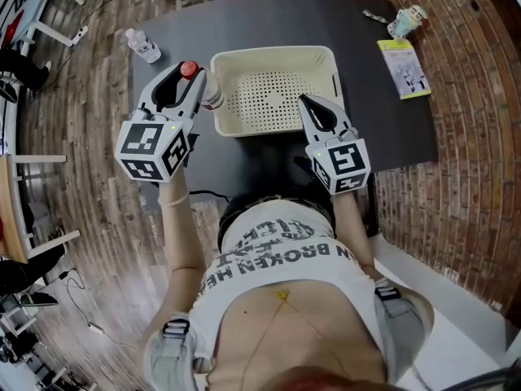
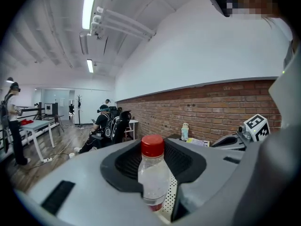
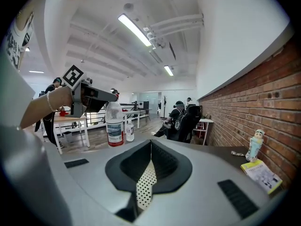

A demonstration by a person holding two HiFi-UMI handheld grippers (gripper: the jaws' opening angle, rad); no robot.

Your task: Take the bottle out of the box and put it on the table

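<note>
Dark, matte tabletop (image 1: 269,10) beside a brick wall carries a cream plastic box (image 1: 273,53). The box is shallow, with rounded corners and a floor punched with small holes. My left tool (image 1: 194,88) is clamped on a clear plastic bottle (image 2: 153,180) with a red screw cap, gripping the body below the cap so it hangs upright. The bottle is outside the box, just beside its left wall. I cannot tell whether its base touches the tabletop.

My right tool (image 1: 309,104) sits at the box's near right corner. Its black pads meet at the tips with nothing between them, and I think it is there to steady the light box. A second small bottle (image 1: 144,46) stands well apart at the far left. I judge that only the setting down remains.
</note>
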